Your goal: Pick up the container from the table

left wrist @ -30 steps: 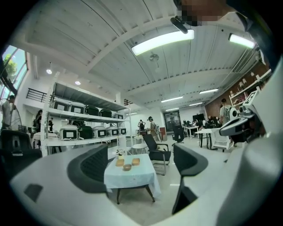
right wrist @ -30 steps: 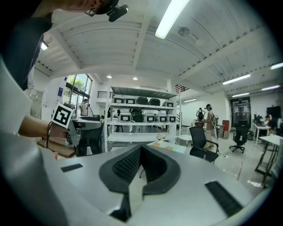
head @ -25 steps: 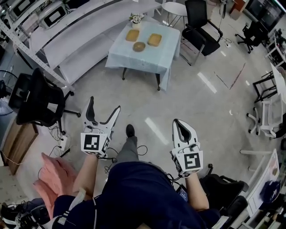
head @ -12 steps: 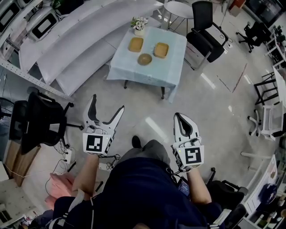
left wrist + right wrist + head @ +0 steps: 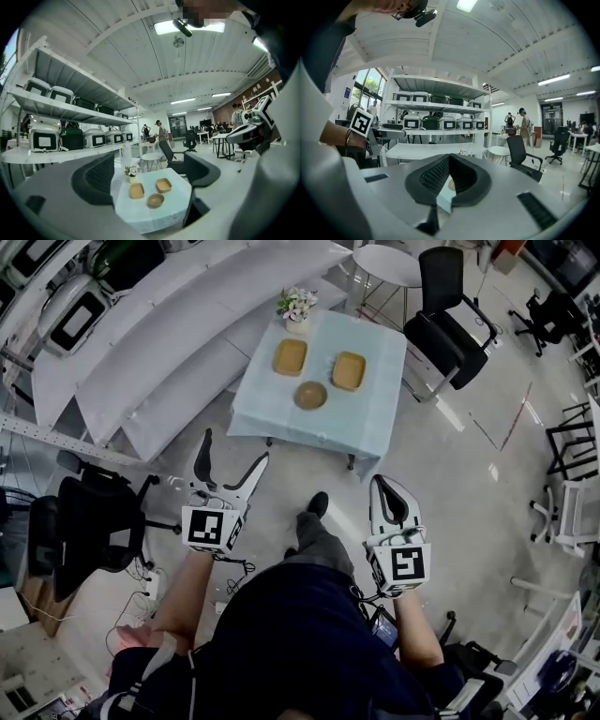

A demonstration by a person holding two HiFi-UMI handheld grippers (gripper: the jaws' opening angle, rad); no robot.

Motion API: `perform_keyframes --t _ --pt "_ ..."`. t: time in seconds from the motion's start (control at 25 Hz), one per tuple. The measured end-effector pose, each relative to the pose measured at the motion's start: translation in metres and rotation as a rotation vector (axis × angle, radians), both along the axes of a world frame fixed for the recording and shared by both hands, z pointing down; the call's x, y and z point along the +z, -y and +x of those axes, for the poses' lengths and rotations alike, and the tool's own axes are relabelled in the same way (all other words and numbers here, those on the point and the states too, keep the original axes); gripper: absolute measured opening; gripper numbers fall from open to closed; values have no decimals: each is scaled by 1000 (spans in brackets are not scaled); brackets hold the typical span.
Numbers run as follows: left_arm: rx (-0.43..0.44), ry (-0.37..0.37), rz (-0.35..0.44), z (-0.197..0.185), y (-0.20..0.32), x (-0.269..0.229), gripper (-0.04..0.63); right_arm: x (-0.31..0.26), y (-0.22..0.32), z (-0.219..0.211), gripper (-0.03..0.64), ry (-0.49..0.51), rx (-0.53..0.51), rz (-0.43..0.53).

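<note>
The counter (image 5: 375, 418) is covered by a pale blue cloth and carries two shallow, tan, rectangular containers. The left container (image 5: 290, 356) lies toward the far left corner, just nearer than a small flower vase (image 5: 297, 307) that stands at that corner. The right container (image 5: 349, 370) lies about level with it toward the right edge, and the two do not touch. A round tan bowl (image 5: 310, 395) sits closer to the near edge, between the two containers and clear of both. Nothing grips any of them.

Both grippers are well short of the counter, held over the floor in front of the person. The left gripper (image 5: 232, 448) has its jaws spread wide with nothing between them, and its own view looks through the gap at the whole counter. The right gripper (image 5: 388, 486) has its jaws brought together at the tips, clamped on nothing. Only a narrow slit remains, showing a sliver of blue cloth and a tan shape.

One shoe (image 5: 319, 504) of the person rests on the floor between the grippers and the counter's near edge. A black office chair (image 5: 455, 306) stands off the far right corner, with a round white side table (image 5: 389, 259) beyond the far edge. Shelving with boxy appliances (image 5: 75, 310) runs along the left, and another black chair (image 5: 84, 521) stands left of the left gripper.
</note>
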State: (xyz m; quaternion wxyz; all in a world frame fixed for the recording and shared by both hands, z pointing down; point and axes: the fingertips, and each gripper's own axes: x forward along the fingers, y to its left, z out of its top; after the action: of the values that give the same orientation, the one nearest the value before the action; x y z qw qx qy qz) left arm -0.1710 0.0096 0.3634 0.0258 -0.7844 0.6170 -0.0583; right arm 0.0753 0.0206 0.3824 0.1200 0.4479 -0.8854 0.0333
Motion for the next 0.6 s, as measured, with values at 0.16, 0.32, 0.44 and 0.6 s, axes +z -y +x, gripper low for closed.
perform_keyframes --t 0.16,0.32,0.44,0.6 --pt "-10 -2 -31 -2 76 15 457 11 72 -4 -2 15 -4 -27" --pt "-27 -28 -68 -6 140 35 457 14 131 -9 -2 9 -22 -39" --pt "-33 -37 -89 -10 183 51 457 22 164 -9 -2 -1 -18 -52" --pt "-21 -33 -134 -20 235 82 456 34 192 -17 -2 -19 -18 -74"
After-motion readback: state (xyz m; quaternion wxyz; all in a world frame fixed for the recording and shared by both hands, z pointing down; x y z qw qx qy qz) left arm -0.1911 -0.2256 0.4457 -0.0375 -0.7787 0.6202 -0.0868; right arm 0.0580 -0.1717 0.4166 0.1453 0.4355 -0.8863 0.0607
